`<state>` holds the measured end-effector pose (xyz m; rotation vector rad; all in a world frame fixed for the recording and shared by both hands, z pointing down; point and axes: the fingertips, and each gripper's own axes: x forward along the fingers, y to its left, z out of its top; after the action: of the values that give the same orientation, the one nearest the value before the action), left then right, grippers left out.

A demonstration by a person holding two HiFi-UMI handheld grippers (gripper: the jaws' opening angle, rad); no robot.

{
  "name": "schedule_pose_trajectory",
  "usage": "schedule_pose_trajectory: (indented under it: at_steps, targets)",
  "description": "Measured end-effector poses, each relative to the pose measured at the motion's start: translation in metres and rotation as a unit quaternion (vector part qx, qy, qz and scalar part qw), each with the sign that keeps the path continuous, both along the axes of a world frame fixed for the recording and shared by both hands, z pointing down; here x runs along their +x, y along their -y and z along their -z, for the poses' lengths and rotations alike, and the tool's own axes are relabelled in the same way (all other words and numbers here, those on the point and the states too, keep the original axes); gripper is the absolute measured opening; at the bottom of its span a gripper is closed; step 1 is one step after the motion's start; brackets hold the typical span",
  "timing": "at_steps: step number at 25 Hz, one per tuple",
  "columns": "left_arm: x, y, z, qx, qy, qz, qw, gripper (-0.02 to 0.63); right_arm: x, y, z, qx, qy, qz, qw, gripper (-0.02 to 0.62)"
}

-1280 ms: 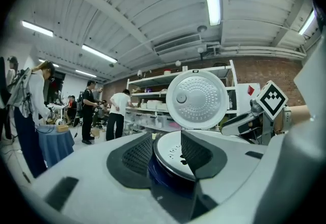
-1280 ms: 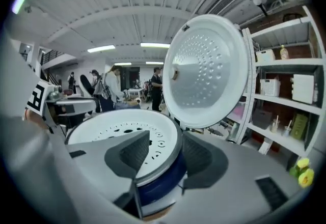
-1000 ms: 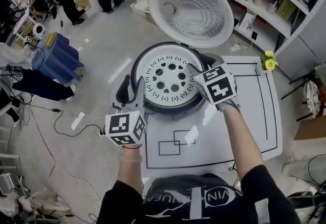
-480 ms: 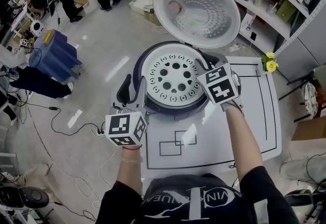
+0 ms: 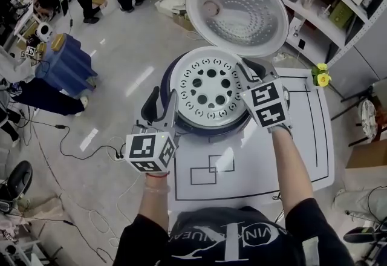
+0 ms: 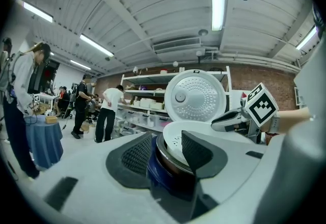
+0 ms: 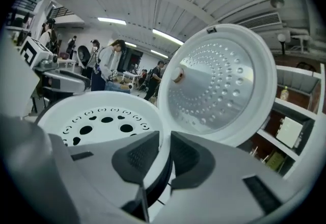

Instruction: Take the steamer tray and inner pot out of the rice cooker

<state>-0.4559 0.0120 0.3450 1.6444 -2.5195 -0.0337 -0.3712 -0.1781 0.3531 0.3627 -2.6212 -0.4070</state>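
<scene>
Right gripper (image 5: 248, 69), jaws closing onto steamer tray (image 5: 208, 86) rim, tray lifted higher out of rice cooker (image 5: 169, 72) than a second earlier, left gripper (image 5: 164, 101) unmoved, jaws opening astride cooker's edge.

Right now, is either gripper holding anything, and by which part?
The right gripper is closing its fingers on the steamer tray, at its right-hand rim. The left gripper, fingers opening, straddles the rice cooker edge and grips nothing.

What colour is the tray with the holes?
White. The steamer tray shows best in the head view.
</scene>
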Motion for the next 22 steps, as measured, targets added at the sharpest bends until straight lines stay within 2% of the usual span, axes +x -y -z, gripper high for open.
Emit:
schedule_pose_trajectory:
  at_steps: [4,11,16,22]
  targets:
    - [0.003,0.009,0.007,0.001,0.001,-0.024,0.9997,0.158,0.007,0.001,0.025,-0.012,0.076,-0.001,0.997,0.06]
    - [0.01,0.027,0.007,-0.02,0.005,-0.065,0.9977,0.157,0.024,-0.009,0.06,0.019,0.157,0.003,0.987,0.057]
    - [0.016,0.033,0.005,-0.043,0.021,-0.066,0.9967,0.132,0.04,-0.013,0.073,0.0,0.203,0.002,0.979,0.057]
    - [0.023,0.025,0.02,-0.008,0.024,-0.069,0.9973,0.103,0.059,-0.025,0.085,-0.016,0.245,-0.016,0.969,0.054]
